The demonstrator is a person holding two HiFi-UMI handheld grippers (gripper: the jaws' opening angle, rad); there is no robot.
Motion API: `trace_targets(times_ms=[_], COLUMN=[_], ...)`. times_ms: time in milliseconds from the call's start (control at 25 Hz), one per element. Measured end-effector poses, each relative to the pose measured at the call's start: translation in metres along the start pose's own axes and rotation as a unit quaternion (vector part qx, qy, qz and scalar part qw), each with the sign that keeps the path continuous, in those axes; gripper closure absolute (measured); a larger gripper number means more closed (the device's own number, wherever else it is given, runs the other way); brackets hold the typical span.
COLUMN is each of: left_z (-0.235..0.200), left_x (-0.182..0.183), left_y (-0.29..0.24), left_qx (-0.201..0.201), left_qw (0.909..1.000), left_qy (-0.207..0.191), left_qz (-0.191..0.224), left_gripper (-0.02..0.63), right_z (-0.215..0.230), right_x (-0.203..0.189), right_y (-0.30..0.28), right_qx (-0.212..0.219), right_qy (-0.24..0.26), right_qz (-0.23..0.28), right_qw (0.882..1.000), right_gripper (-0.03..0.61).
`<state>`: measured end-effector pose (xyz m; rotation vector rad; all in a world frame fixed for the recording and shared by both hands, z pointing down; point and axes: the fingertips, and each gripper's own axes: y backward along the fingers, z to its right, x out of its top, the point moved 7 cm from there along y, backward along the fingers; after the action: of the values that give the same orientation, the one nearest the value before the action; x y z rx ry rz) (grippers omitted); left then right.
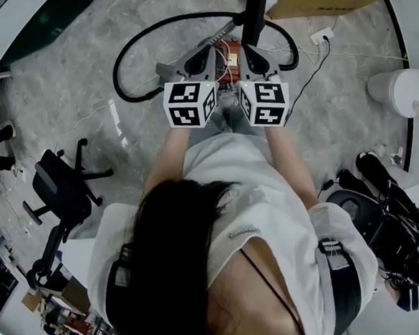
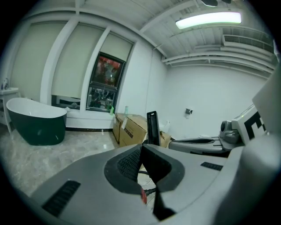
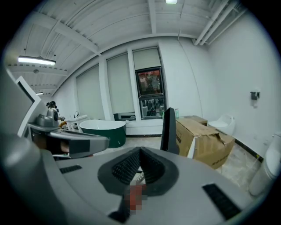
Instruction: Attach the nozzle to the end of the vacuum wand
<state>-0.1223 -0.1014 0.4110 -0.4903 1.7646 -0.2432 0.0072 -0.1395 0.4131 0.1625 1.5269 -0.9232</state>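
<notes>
Grey marbled floor (image 1: 70, 101) fills the head view. Person (image 1: 256, 217) in a white top stands at centre, both arms stretched toward 12 o'clock. Dark green bathtub (image 2: 37, 125) sits at 10 o'clock of the tongs, by the window wall. Cardboard box (image 3: 202, 138) is at 1 o'clock, behind the wand. Black office chair (image 1: 63, 188) is at 8 o'clock of the person, well apart. White toilet (image 1: 407, 92) is at 3 o'clock of the tongs, well apart. Black hose (image 1: 128, 55) loops on the floor from 9 o'clock round toward the wand's foot.

Vacuum wand (image 1: 254, 15) is black and upright, at 12 o'clock just beyond both tips (not between either pair).

Left tongs (image 1: 206, 52) and right tongs (image 1: 249, 53) are held side by side, both aimed at the wand. Left tongs (image 2: 141, 147) are fully closed, pads meeting and nothing gripped. Right tongs (image 3: 140, 151) are the same: closed tight, empty.
</notes>
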Motion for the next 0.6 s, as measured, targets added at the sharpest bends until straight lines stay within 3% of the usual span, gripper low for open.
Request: trace_targets(times_ms=[600], left_z=[-0.0094], left_x=[-0.0098], left_y=[0.0008], left_qx=[-0.007], left_qw=[1.0], left_qy=[-0.004], left_qz=[0.001], left_gripper=[0.612], right_z=[-0.0089], right_x=[-0.0027], right_y=[-0.0046], right_qx=[0.0], right_qy=[0.009], right_qz=[-0.007], right_qw=[1.0], right_gripper=[0.565])
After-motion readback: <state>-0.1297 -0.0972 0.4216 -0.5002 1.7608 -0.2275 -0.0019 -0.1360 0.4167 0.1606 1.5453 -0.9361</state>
